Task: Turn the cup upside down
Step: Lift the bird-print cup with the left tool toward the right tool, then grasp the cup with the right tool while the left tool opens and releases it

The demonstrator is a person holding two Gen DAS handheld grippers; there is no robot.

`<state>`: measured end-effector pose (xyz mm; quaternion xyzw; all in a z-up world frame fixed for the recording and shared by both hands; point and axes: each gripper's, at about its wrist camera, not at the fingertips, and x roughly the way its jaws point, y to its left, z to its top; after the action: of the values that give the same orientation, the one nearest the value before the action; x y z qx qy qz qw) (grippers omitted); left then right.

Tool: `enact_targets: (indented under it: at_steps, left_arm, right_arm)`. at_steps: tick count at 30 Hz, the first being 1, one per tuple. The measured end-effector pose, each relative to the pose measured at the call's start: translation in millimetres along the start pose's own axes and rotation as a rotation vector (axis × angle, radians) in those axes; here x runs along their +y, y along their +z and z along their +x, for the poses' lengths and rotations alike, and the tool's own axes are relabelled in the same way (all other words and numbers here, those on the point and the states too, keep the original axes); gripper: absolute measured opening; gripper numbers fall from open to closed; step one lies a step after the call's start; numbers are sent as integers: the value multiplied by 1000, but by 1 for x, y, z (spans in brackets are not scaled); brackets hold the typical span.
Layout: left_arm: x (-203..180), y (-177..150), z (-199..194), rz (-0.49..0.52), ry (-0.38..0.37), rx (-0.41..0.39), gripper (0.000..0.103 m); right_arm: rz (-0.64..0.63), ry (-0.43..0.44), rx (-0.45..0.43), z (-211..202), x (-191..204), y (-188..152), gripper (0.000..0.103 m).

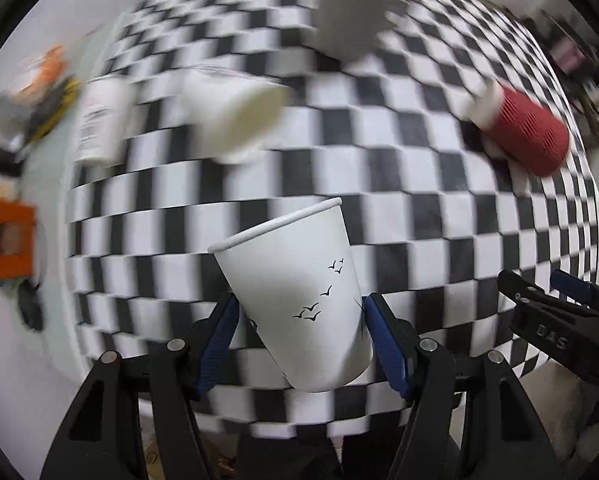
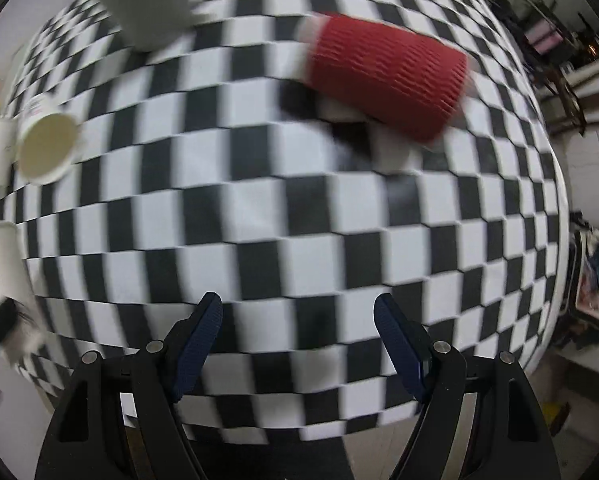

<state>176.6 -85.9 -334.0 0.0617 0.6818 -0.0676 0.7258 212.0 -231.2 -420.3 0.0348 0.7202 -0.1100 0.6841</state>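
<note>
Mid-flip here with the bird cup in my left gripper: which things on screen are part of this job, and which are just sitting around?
In the job:
- white paper cup with bird print, tilted, held in the left gripper
- checkered tablecloth to set it on

Lying about:
- red ribbed cup on its side
- plain white cup on its side
- grey mug
- right gripper, open, holding nothing

Left gripper [image 1: 301, 320]: jaws partly closed, both blue pads pressed against opposite sides of the cup [image 1: 299, 300], which sits tilted between them, rim up and leaning left. Gripper is raised above the table. Right gripper [image 2: 297, 320]: jaws spread wide, nothing between the pads, held above the table. In the left wrist view, the right gripper appears at the right edge, just beside the left.
</note>
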Motion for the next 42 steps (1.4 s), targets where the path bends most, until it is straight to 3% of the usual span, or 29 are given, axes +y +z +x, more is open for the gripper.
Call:
enact_targets:
  at_steps: [8, 13, 16, 18, 20, 25, 30, 34, 38, 39, 42]
  left_arm:
    - [-47, 13, 38, 61, 25, 14, 64]
    - [-54, 28, 50, 65, -13, 27, 67]
    - [-53, 38, 57, 54, -17, 25, 90]
    - [-52, 41, 54, 50, -20, 5, 91]
    - [-51, 46, 51, 32, -32, -10, 103]
    - [-36, 49, 33, -53, -78, -42, 103]
    - [-6, 40, -11, -146, -108, -120, 103]
    - [16, 10, -44, -220, -47, -172, 103]
    - [44, -11, -39, -236, 137, -164, 103]
    - [50, -17, -28, -245, 189, -140, 103]
    - [69, -42, -6, -269, 213, -79, 103]
  right_arm:
    - [111, 17, 30, 17, -74, -13, 80]
    - [139, 48, 39, 23, -100, -18, 80]
    - [141, 66, 39, 21, -104, -22, 80]
    - [139, 68, 35, 19, -106, -24, 80]
    - [137, 72, 32, 17, -109, -27, 80]
    - [131, 74, 25, 10, -100, -38, 80]
    - [105, 134, -10, -17, -76, -31, 82]
    - [-89, 109, -92, -47, -50, -26, 87]
    - [-462, -26, -190, -83, 1, -30, 87]
    - [-614, -83, -217, -92, 22, -36, 87]
    - [-997, -275, -290, -95, 68, -56, 87]
